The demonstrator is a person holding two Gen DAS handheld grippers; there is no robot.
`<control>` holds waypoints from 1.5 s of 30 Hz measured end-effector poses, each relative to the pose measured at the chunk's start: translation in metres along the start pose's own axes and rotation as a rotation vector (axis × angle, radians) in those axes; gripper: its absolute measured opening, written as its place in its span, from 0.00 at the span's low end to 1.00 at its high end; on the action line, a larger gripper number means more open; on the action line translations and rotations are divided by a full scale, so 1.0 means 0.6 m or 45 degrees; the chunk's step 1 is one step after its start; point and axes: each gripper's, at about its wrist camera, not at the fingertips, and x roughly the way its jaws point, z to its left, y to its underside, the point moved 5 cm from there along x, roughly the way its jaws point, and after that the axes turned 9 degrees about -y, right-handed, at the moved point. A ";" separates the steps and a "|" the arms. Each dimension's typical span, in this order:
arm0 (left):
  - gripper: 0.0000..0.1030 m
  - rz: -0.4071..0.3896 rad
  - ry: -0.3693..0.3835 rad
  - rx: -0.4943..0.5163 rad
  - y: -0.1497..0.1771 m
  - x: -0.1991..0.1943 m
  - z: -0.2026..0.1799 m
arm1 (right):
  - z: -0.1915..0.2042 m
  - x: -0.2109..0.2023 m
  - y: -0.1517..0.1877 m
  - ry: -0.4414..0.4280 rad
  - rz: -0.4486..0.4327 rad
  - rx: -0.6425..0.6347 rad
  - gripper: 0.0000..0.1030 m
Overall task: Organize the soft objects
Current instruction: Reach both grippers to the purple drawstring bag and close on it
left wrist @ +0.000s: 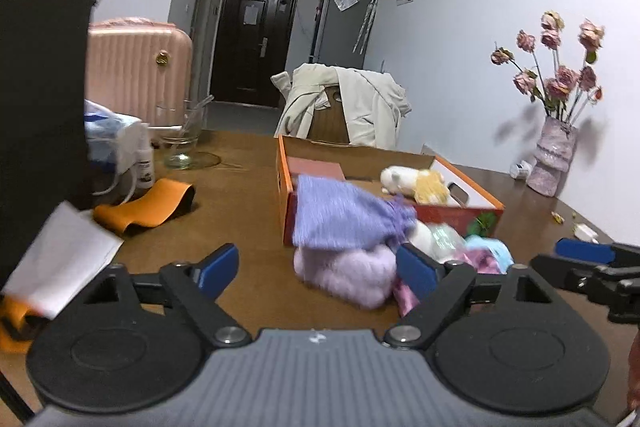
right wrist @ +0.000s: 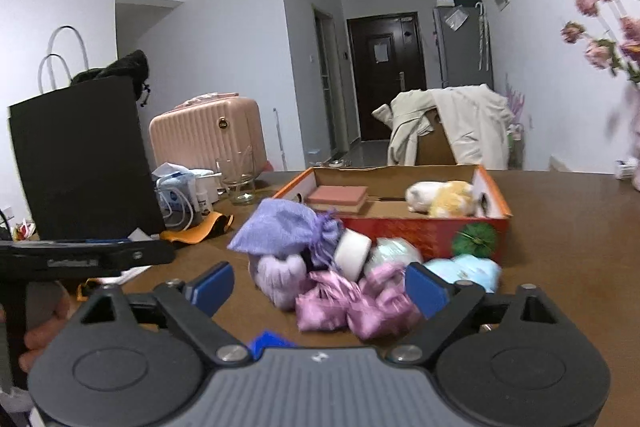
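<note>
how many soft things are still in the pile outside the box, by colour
Purple or lilac: 2, the drawstring pouch and the fluffy lilac piece
Pink: 1, the satin bundle
White: 1, the round white piece
Pale mint: 1, the pale mint piece
Light blue: 1, the light blue plush
Total: 6

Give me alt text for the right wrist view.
Open right gripper faces a pile of soft pouches on the brown table: lavender drawstring bag, pink satin bags. Behind, an orange cardboard box holds a white-and-yellow plush toy.
</note>
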 end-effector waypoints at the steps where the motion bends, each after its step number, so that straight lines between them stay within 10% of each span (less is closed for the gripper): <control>1: 0.76 0.016 0.007 -0.011 -0.008 0.025 0.002 | -0.004 0.024 -0.007 -0.009 -0.006 0.007 0.81; 8: 0.75 0.126 0.122 -0.072 -0.032 0.164 0.010 | -0.046 0.191 -0.021 0.006 0.085 0.080 0.63; 13: 0.29 0.184 0.237 -0.144 -0.019 0.201 0.016 | -0.068 0.244 -0.013 0.022 0.095 0.107 0.48; 22: 0.10 0.151 0.250 -0.124 -0.018 0.188 0.011 | -0.048 0.254 -0.009 0.057 0.046 -0.030 0.11; 45: 0.08 -0.017 0.354 -0.092 -0.009 -0.119 -0.056 | 0.056 -0.044 -0.002 -0.019 -0.049 -0.065 0.08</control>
